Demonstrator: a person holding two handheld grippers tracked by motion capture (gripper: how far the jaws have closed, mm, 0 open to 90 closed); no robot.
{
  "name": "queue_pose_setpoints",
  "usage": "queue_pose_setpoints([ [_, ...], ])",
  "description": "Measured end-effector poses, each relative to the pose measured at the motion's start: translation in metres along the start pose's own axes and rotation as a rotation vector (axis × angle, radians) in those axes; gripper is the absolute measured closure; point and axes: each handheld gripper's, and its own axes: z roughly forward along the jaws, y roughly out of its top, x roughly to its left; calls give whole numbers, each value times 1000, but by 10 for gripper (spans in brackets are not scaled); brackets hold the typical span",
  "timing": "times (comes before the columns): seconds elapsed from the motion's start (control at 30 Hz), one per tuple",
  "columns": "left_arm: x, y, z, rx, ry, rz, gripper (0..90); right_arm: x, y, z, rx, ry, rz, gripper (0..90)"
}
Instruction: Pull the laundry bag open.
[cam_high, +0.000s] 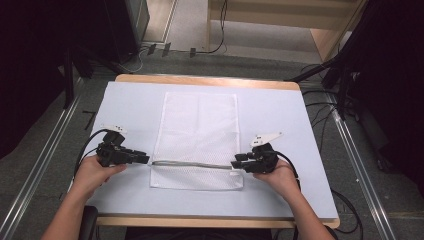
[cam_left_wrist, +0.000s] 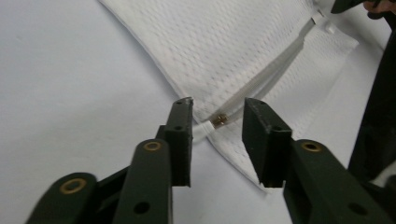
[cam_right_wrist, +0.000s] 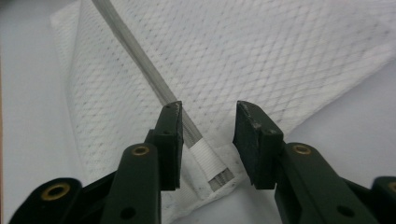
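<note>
Pale blue matte sheeting covers your wooden table. On it, flat and centred, lies a white rectangular mesh bag with a grey zipper across its near end. Your left gripper and right gripper sit at the zipper's two ends, black jaws parted, pressing nothing.

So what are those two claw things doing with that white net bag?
A person holds a gripper in each hand at the two ends of the zipper on a white mesh bag, which lies flat on the table. The left gripper has its jaws open around the zipper's small metal end, not pinching it. The right gripper is open too, over the other end of the zipper.
</note>
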Motion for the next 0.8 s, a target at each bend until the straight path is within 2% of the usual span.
queue_pose_setpoints([
  [0.13, 3, -1, -5, -41, 40, -11, 576, -4, 1, -5, -15, -25, 17, 586],
  [0.3, 7, -1, -8, -42, 80, -18, 563, -9, 0, -12, -33, -60, 26, 540],
  [0.37, 10, -1, -9, -53, 105, -29, 530, -12, -1, -15, -44, -74, 27, 512],
  [0.6, 22, -4, -14, -89, 200, -49, 414, -26, -6, -24, -78, -135, 82, 457],
  [0.8, 30, -5, -16, -103, 234, -60, 372, -37, -11, -29, -84, -176, 129, 430],
])
